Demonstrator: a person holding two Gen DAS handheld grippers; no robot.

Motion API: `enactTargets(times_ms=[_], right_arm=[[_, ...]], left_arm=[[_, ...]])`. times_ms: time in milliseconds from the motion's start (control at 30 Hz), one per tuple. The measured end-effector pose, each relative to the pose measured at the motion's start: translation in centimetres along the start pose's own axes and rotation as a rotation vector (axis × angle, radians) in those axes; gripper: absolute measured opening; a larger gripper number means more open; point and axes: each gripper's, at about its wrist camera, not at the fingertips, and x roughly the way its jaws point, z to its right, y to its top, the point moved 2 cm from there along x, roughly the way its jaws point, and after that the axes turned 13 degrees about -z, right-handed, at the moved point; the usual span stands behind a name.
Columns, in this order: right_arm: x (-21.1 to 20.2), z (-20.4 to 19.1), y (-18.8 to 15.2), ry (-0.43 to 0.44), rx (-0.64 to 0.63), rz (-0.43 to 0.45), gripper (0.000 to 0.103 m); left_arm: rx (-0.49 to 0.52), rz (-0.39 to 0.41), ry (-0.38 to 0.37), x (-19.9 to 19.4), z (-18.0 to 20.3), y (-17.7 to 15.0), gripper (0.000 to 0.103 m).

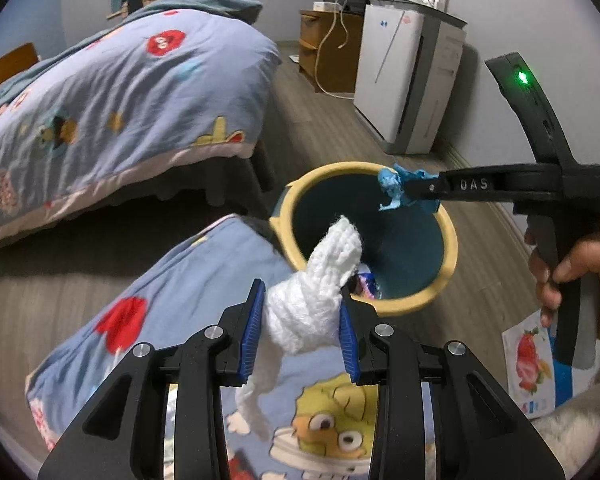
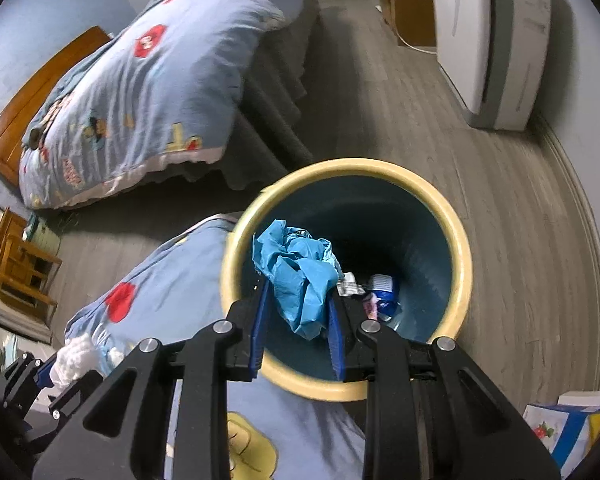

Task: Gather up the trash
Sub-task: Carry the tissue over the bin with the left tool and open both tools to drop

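Right tongs (image 2: 298, 320) clamped on crumpled blue paper (image 2: 300, 276) over bin (image 2: 466, 264) w/ yellow rim — left tongs (image 1: 302, 334) gripping white knitted piece (image 1: 316, 292), beside bin's near edge.

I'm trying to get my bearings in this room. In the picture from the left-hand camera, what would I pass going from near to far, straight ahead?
Left tongs gripping a white knitted piece → yellow-rimmed bin → white appliance → wooden cabinet by the wall.

bin (image 2: 466, 268): yellow rim, teal inside | paper (image 2: 300, 276): blue | knit (image 1: 316, 300): white | quilt (image 1: 100, 92): blue, cartoon print
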Motion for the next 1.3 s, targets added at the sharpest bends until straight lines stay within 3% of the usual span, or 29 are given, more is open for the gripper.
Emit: enactTargets(times_ms=[333, 767, 900, 967, 1067, 1167, 1300], right_arm=[[2.0, 5.0, 0.6, 0.029, 0.157, -0.043, 0.026], [1.2, 6.8, 0.8, 0.064, 0.236, 0.003, 0.026], [0.5, 7.2, 0.9, 0.078, 0.265, 0.046, 0.026], [0.5, 7.1, 1.0, 0.078, 0.26, 0.048, 0.028], [0.6, 6.9, 1.0, 0.072, 0.253, 0.044, 0.041], [0.5, 6.8, 1.0, 0.063, 0.246, 0.047, 0.051], [0.1, 5.9, 1.1, 0.041, 0.216, 0.06, 0.081]], left_arm=[[0.05, -0.07, 0.013, 5.8, 2.5, 3.7, 0.036], [0.0, -0.004, -0.051, 7.0, 3.3, 7.2, 0.037], [-0.016, 0.066, -0.086, 6.1, 3.2, 7.6, 0.049], [-0.019, 0.08, -0.085, 5.8, 3.1, 7.6, 0.064], [-0.017, 0.095, -0.07, 5.6, 3.1, 7.6, 0.078], [-0.023, 0.087, -0.059, 5.6, 2.8, 7.4, 0.083], [-0.041, 0.074, -0.03, 5.3, 1.9, 6.6, 0.091]])
